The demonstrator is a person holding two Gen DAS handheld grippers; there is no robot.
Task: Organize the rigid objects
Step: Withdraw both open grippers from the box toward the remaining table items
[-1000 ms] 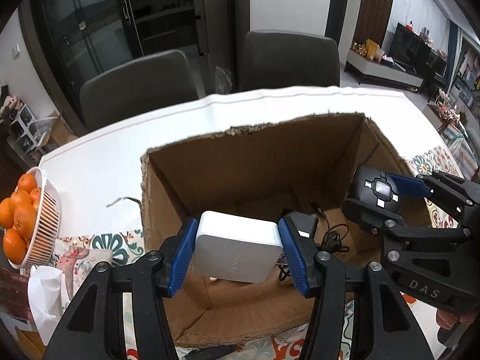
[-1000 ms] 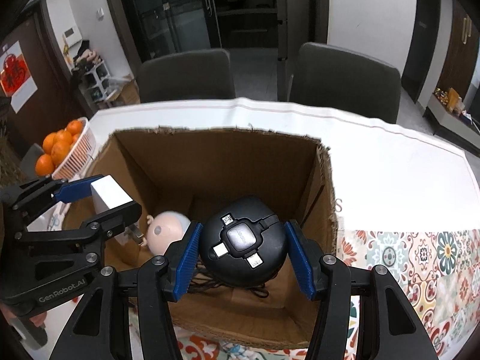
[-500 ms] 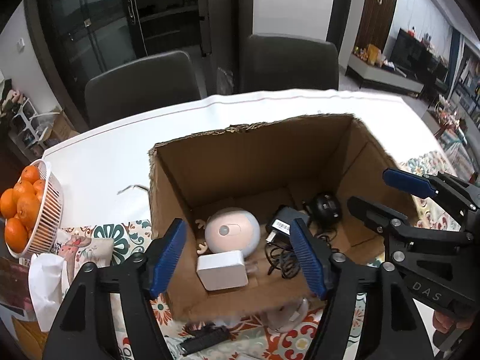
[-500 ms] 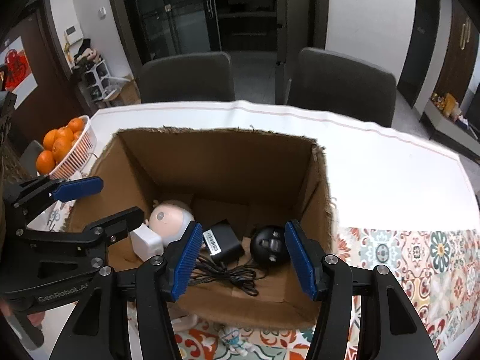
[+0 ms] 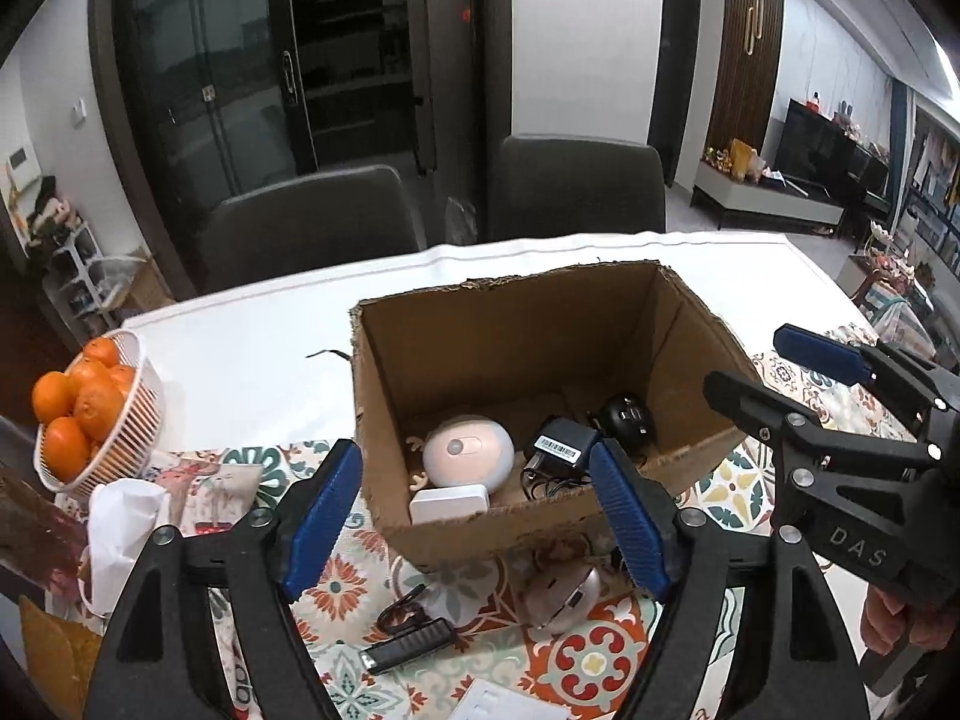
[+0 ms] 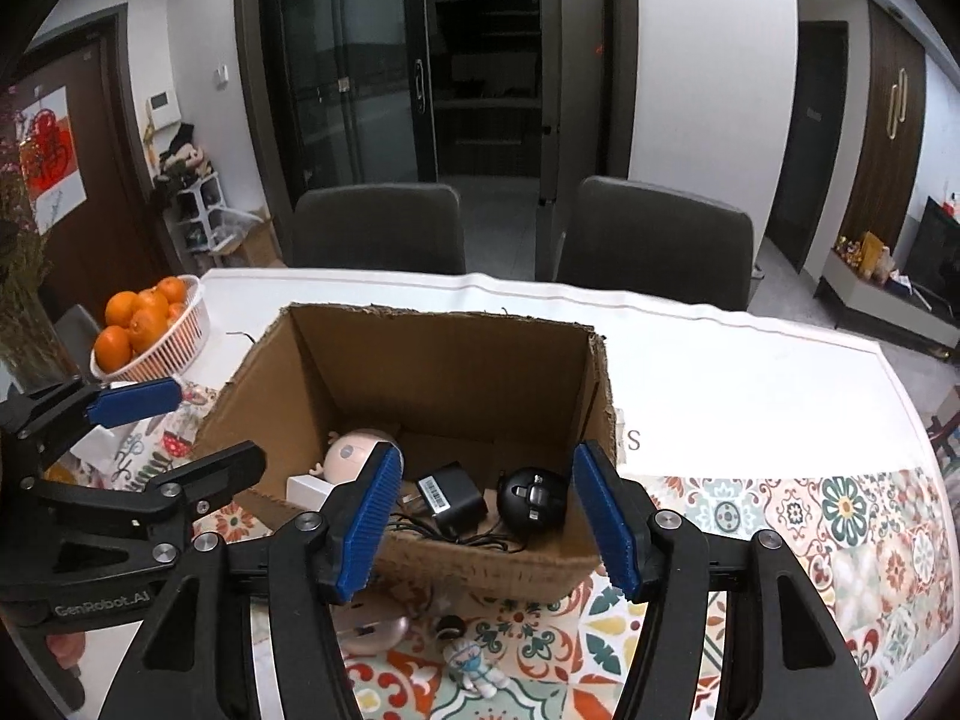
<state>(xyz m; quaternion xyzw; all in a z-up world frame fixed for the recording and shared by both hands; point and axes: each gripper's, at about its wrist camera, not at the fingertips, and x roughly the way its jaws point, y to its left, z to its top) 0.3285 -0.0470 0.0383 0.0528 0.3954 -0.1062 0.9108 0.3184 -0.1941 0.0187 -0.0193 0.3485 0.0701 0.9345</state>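
Observation:
An open cardboard box (image 5: 456, 348) (image 6: 432, 360) stands on the table. Inside lie a white square device (image 5: 449, 503), a round pinkish toy (image 5: 468, 450) (image 6: 351, 456), a black power adapter with its cord (image 5: 559, 445) (image 6: 449, 495) and a black round cable hub (image 5: 627, 417) (image 6: 533, 498). My left gripper (image 5: 477, 519) is open and empty above the box's near wall. My right gripper (image 6: 486, 522) is open and empty above the box's near side. Each gripper shows in the other's view.
A white basket of oranges (image 5: 90, 414) (image 6: 150, 324) stands at the left. A mouse (image 5: 558, 597), a black clip (image 5: 408, 645) and a small astronaut figure (image 6: 471, 663) lie on the patterned cloth before the box. Two chairs stand behind the table.
Both grippers opened and dropped their loads, the white device and the black hub, into the box. Both then rose and pulled back toward me.

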